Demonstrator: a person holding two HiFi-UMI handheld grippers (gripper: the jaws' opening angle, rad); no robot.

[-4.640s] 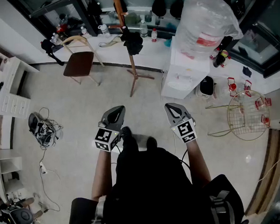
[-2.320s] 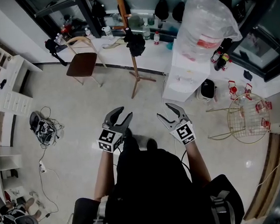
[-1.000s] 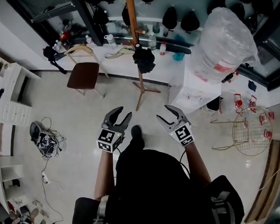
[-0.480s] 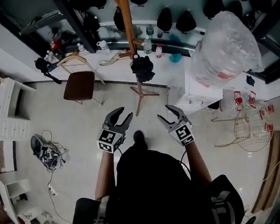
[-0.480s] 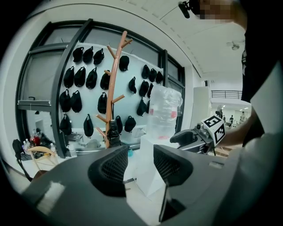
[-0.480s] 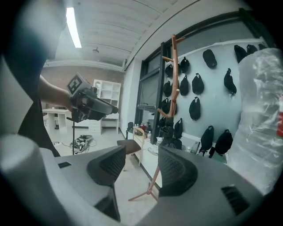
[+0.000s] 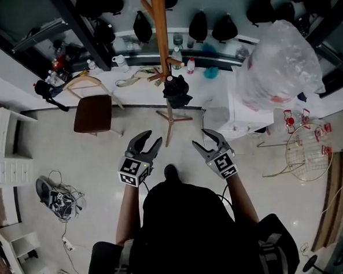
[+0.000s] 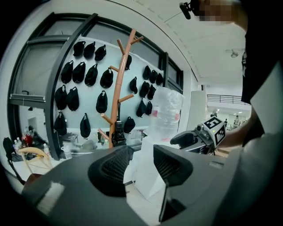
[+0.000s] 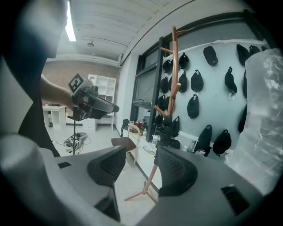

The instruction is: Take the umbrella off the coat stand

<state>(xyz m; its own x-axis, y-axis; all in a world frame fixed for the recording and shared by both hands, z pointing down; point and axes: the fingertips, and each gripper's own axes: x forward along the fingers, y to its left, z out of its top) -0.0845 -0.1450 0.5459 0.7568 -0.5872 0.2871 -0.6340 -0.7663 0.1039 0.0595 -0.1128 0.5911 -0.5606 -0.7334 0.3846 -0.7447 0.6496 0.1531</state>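
Observation:
A wooden coat stand (image 7: 164, 53) rises ahead of me, its feet on the pale floor. A folded black umbrella (image 7: 177, 91) hangs from one of its lower pegs; it also shows in the left gripper view, umbrella (image 8: 118, 136), and in the right gripper view, umbrella (image 9: 166, 130). My left gripper (image 7: 147, 145) and right gripper (image 7: 206, 144) are held out side by side, both open and empty, a good stretch short of the stand. The stand (image 9: 170, 79) lies straight beyond the right jaws.
A wooden chair (image 7: 93, 112) stands left of the stand. A white cabinet (image 7: 248, 114) with a big clear plastic bag (image 7: 280, 63) on top is at the right, a wire basket (image 7: 304, 151) beyond it. Cables (image 7: 56, 195) lie on the floor at the left. Black caps (image 8: 88, 75) hang on the wall.
I have walked closer to the coat stand: it and the umbrella have grown and slid nearer in the head view. Both grippers opened earlier and stay open.

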